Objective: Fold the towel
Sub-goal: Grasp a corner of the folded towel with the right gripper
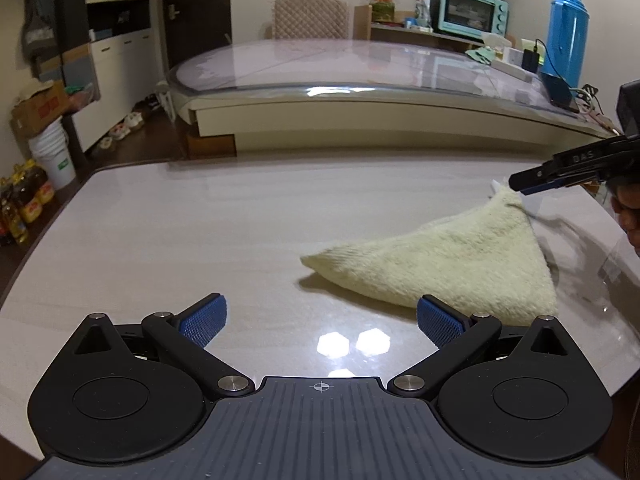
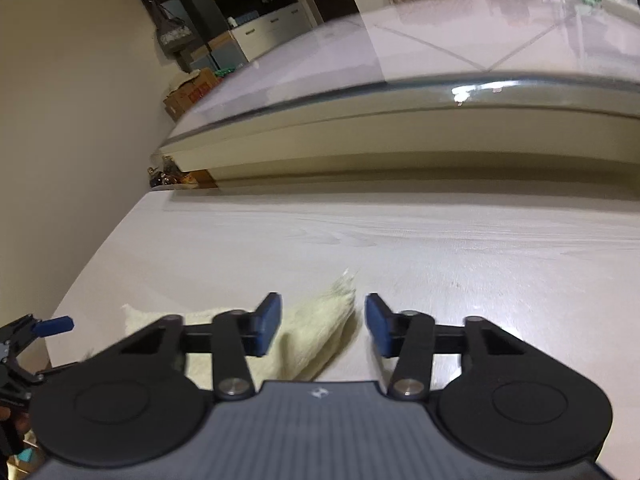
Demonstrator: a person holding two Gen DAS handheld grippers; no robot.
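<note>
A pale yellow fluffy towel [image 1: 460,264] lies bunched on the light table [image 1: 200,240], rising to a peak at its far right corner. My right gripper [image 1: 520,182] is at that peak. In the right wrist view the towel [image 2: 316,332] corner runs up between the blue pads [image 2: 268,324] of the right gripper [image 2: 322,312]. The jaws stand partly apart, with a gap showing at the right pad. My left gripper [image 1: 322,320] hovers open over bare table just left of the towel's near edge, nothing between its fingers. It shows again as the left gripper [image 2: 52,326] at the picture's left edge.
A second table with a glass top [image 1: 360,72] stands just beyond the work table [image 2: 440,264]. On its right end are a blue flask [image 1: 568,36], cables and a teal oven [image 1: 468,12]. White buckets [image 1: 52,152] and oil bottles [image 1: 24,200] stand on the floor at left.
</note>
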